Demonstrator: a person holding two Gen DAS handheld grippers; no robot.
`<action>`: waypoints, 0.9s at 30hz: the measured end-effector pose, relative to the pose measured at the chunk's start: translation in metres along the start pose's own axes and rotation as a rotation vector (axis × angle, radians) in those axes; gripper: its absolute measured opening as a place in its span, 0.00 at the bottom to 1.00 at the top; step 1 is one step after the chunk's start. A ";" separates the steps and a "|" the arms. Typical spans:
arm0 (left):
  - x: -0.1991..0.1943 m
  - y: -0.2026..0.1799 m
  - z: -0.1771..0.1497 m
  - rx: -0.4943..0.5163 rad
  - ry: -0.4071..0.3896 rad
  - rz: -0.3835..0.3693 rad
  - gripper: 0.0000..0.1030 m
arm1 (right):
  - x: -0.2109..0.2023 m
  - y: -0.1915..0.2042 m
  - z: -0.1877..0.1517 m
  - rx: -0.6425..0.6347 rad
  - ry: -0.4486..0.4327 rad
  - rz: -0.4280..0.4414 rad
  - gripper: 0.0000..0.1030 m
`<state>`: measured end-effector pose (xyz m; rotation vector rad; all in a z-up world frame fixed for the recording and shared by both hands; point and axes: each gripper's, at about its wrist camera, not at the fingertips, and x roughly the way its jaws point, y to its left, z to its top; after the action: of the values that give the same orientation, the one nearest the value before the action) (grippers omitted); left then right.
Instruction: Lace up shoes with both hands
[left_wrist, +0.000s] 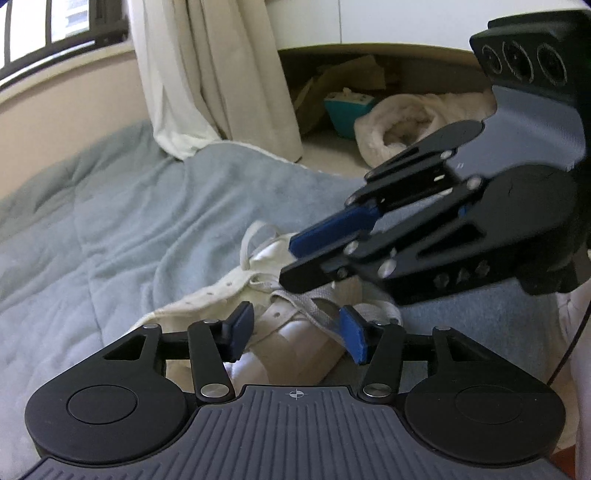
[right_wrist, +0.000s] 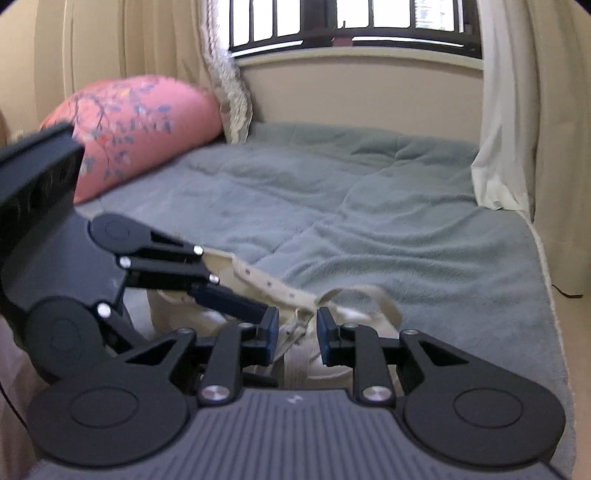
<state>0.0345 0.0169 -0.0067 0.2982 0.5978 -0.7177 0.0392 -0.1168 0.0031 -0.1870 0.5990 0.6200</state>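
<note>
Two grippers meet over a cream shoe (left_wrist: 295, 343) lying on a blue-grey blanket (left_wrist: 110, 229): the left gripper (left_wrist: 297, 334) has its jaws spread wide either side of the shoe's upper, with a flat lace (left_wrist: 325, 310) lying against its right pad, while the right gripper (right_wrist: 297, 334) reaches in from the right, jaws parted with the laces (right_wrist: 295, 328) in the gap between them, gripping nothing. Beyond the shoe the blanket runs open toward a curtain (left_wrist: 207, 74) and a wall under the window (right_wrist: 351, 26), with a pink pillow (right_wrist: 136, 129) at the far left.
</note>
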 end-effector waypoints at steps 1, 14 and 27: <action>0.001 0.000 0.000 -0.005 0.004 -0.005 0.61 | 0.003 0.003 -0.001 -0.008 0.006 0.000 0.18; 0.005 -0.006 0.003 0.001 0.018 -0.047 0.84 | 0.020 0.005 -0.003 -0.058 0.019 -0.049 0.15; 0.004 0.025 0.003 -0.250 -0.001 -0.136 0.85 | 0.028 -0.060 -0.007 0.507 0.044 0.197 0.03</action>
<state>0.0549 0.0317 -0.0054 0.0253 0.7044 -0.7643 0.0901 -0.1538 -0.0193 0.3379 0.8036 0.6347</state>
